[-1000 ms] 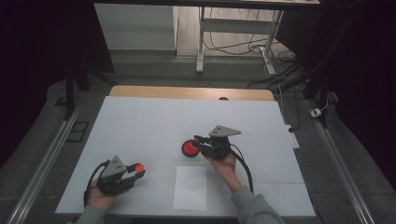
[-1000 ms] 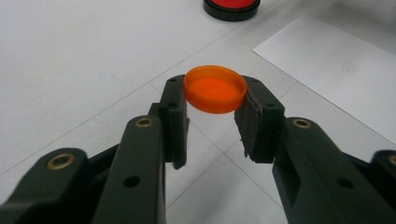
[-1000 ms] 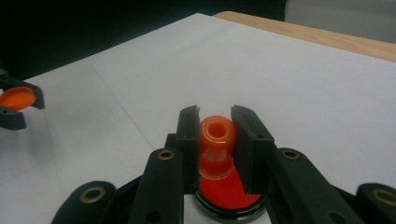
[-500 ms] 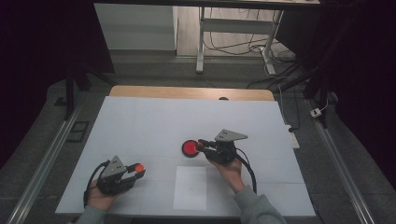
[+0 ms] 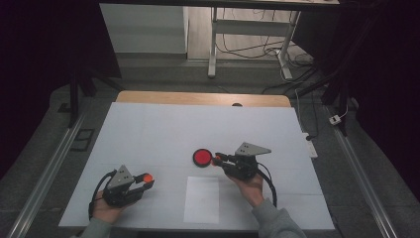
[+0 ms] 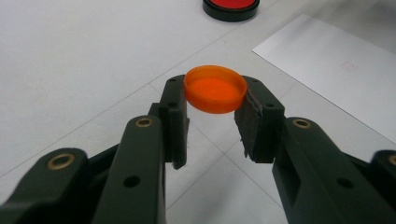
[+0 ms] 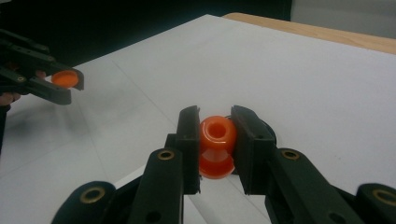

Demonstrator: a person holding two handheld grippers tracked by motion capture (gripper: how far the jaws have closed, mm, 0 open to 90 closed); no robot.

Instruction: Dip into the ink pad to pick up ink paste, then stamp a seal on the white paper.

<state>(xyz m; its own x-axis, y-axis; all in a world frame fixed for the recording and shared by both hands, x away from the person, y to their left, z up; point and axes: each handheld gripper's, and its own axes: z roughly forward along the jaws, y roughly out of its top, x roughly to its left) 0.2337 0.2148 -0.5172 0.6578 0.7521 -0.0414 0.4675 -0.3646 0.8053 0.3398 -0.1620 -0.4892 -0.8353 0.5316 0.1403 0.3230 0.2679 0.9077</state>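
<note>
Two grips going here: the left gripper (image 5: pixel 146 179) pinches an orange cap (image 6: pixel 215 88) by its rim near the table's (image 5: pixel 148 129) front left, and the right gripper (image 5: pixel 218 159) clamps an orange stamp (image 7: pixel 217 145) right beside the red ink pad (image 5: pixel 202 157). I'd come down flat on the pad, press lightly, then go to the paper (image 5: pixel 202 199)

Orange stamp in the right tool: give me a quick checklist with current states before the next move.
1. Right tool shut on orange stamp: ok.
2. Left tool shut on orange cap: ok.
3. Red ink pad uncovered: ok.
4. Stamp beside the pad, not over it: ok.
5. White paper flat, unobstructed: ok.
6. Stamp face inked: cannot tell.
</note>
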